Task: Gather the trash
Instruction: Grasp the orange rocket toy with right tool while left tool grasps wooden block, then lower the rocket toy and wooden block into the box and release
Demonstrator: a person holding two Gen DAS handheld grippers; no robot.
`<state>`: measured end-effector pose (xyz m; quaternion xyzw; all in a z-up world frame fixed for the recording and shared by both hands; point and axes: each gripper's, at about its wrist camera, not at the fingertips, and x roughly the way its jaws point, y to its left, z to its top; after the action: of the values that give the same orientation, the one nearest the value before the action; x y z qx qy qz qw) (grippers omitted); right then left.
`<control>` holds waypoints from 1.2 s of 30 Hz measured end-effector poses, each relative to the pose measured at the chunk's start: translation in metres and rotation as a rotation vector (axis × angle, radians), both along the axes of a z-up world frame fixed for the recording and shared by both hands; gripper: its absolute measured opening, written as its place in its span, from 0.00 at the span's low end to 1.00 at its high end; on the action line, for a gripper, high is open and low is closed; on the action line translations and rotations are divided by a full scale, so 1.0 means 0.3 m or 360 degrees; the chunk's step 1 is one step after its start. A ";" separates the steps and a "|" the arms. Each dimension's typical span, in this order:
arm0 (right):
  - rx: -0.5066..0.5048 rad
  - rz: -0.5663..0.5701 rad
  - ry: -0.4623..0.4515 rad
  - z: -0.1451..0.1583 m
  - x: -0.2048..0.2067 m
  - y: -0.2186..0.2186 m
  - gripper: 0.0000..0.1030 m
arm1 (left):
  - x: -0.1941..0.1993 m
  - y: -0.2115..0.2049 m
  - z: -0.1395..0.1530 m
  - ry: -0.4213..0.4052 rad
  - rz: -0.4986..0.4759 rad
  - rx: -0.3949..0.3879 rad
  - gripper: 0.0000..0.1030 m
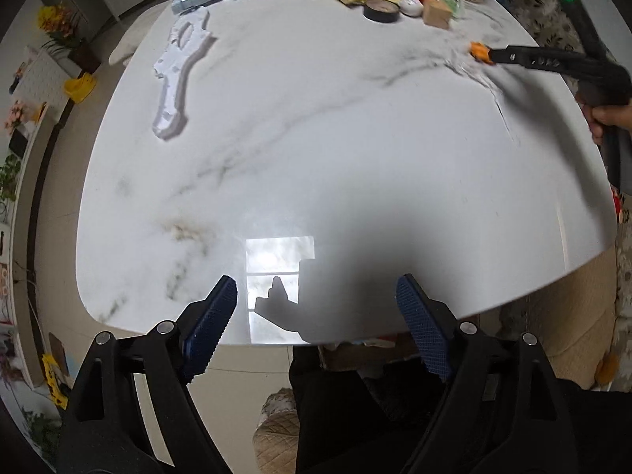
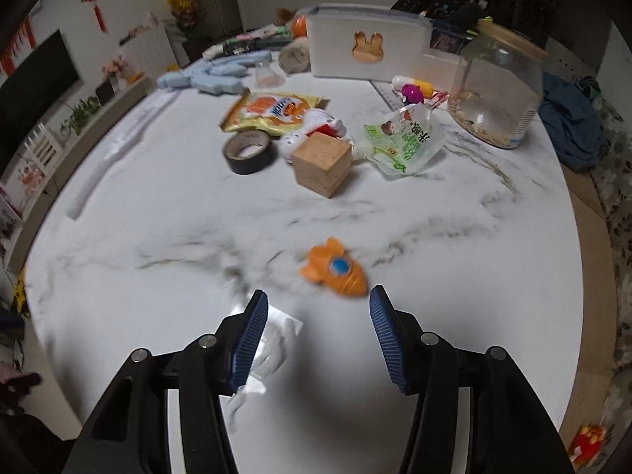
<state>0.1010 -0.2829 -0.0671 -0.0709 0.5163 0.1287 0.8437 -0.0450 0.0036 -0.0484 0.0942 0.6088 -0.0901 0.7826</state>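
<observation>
Two pairs of jaws, both parted and empty: left gripper spread wide above the bare near edge of the tabletop, right gripper about half open, nothing pinched. Nearest likely trash: a crumpled clear wrapper, blurred, lying just under and behind one pad of the right jaws, not between them. Just ahead of the same jaws, almost touching the other pad's tip: an orange rocket toy, probably not trash. Farther ahead, well apart: an orange snack packet and a green pouch, crowded among a tape roll and a wooden block. Risks from here: closing straight down and catching the toy instead of the wrapper; pinning the thin film flat under the pad and sliding it rather than lifting it; nudging the block or tape while reaching for the pouch.
</observation>
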 end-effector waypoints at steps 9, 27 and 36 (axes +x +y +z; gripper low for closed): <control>-0.0113 0.0139 0.0072 -0.057 0.035 0.034 0.38 | 0.124 0.003 -0.008 0.0028 0.0038 -0.0074 0.79; 0.0314 -0.0521 0.0031 0.150 -0.461 -0.364 0.39 | 0.737 -0.720 -0.042 -0.0367 -0.0086 -0.0266 0.79; 0.0342 -0.0639 0.0063 0.107 -0.587 -0.429 0.39 | 0.808 -0.773 -0.115 -0.0397 -0.0091 -0.0296 0.33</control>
<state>-0.0751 -0.4116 -0.0351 0.1261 0.5198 0.0140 0.8448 0.1975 -0.2284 -0.0828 0.0492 0.4929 -0.1559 0.8546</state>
